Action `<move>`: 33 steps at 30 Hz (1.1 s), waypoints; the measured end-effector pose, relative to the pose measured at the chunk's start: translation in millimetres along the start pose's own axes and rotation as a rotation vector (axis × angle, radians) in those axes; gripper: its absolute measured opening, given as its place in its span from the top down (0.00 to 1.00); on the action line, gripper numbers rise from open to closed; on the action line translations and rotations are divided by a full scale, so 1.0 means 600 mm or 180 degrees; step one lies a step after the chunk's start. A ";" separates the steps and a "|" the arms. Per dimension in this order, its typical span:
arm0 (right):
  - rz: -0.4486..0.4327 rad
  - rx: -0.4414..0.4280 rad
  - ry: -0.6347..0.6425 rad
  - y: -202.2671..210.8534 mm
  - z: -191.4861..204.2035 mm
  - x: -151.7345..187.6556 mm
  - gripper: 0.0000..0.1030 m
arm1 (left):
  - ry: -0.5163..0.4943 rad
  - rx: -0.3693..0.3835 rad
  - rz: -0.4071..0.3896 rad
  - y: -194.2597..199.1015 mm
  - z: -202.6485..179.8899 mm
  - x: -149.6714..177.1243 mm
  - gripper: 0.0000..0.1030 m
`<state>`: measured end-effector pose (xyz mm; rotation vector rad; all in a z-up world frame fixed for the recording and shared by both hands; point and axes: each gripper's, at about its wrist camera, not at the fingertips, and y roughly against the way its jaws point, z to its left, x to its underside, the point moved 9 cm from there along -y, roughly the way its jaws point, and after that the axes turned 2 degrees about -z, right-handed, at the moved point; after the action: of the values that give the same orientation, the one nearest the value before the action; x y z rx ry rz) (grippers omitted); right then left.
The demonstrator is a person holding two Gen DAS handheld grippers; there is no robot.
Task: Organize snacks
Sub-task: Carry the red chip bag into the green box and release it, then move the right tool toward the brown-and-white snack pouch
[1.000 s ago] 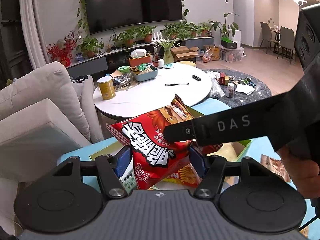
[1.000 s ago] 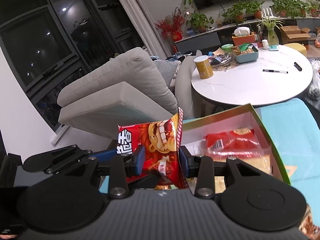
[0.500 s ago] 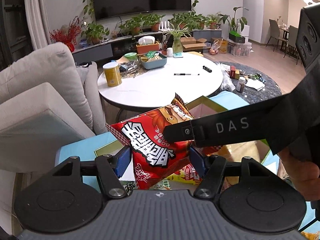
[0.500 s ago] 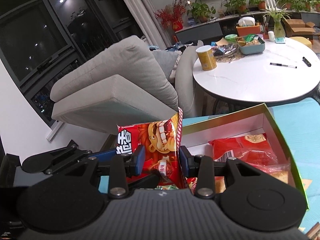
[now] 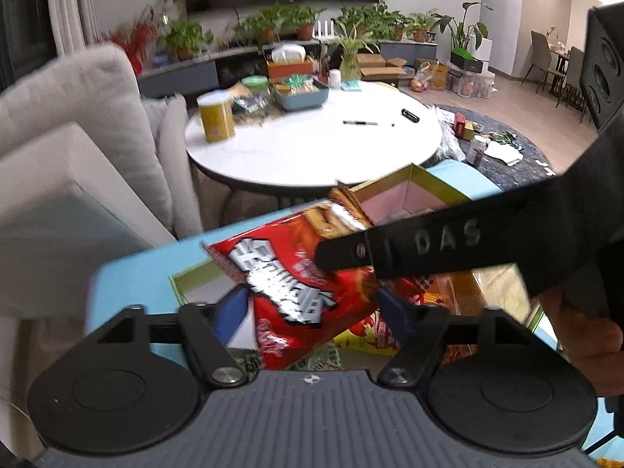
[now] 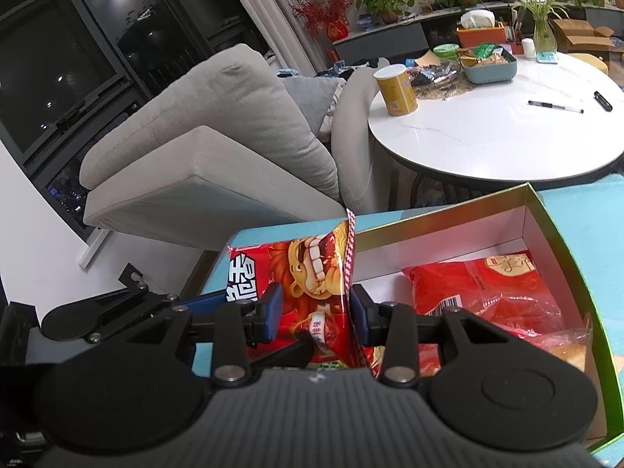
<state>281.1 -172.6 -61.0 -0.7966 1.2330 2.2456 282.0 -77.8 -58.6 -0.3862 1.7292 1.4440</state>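
Note:
A red snack bag hangs over an open green-rimmed box. My left gripper straddles the bag's lower part. Its jaws are opening, and the left blue pad stands a little off the bag's edge. My right gripper is shut on the same red snack bag near its crimped side seam. In the left wrist view one black finger of the right gripper crosses the bag's top. The box holds other snack packets, among them a red one.
The box sits on a light blue surface. Behind it stands a round white table with a yellow can, a tray of snacks and a pen. A grey sofa lies to the left. A person's hand grips the right tool.
Both grippers have come down with the bag, closer to the box. The left jaws have widened, and the bag has tipped over towards the box.

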 end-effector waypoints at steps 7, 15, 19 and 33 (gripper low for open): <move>-0.0202 0.0181 -0.0092 0.017 -0.022 -0.014 0.55 | 0.0173 -0.0181 -0.0004 0.004 0.031 0.015 0.25; -0.0259 0.0081 -0.0118 0.058 -0.017 -0.009 0.52 | 0.0173 -0.0299 -0.0276 0.060 0.028 0.011 0.17; -0.0299 0.0033 -0.0083 0.086 -0.003 -0.005 0.50 | 0.0190 -0.0356 -0.0356 0.086 0.026 0.013 0.16; -0.0538 -0.0118 0.0135 0.195 0.063 0.028 0.41 | 0.0318 -0.0538 -0.0505 0.212 0.028 0.072 0.11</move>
<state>185.0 -196.4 14.2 -0.9306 1.1022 2.1307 174.9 -14.2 -6.4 -0.6812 1.6188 1.4801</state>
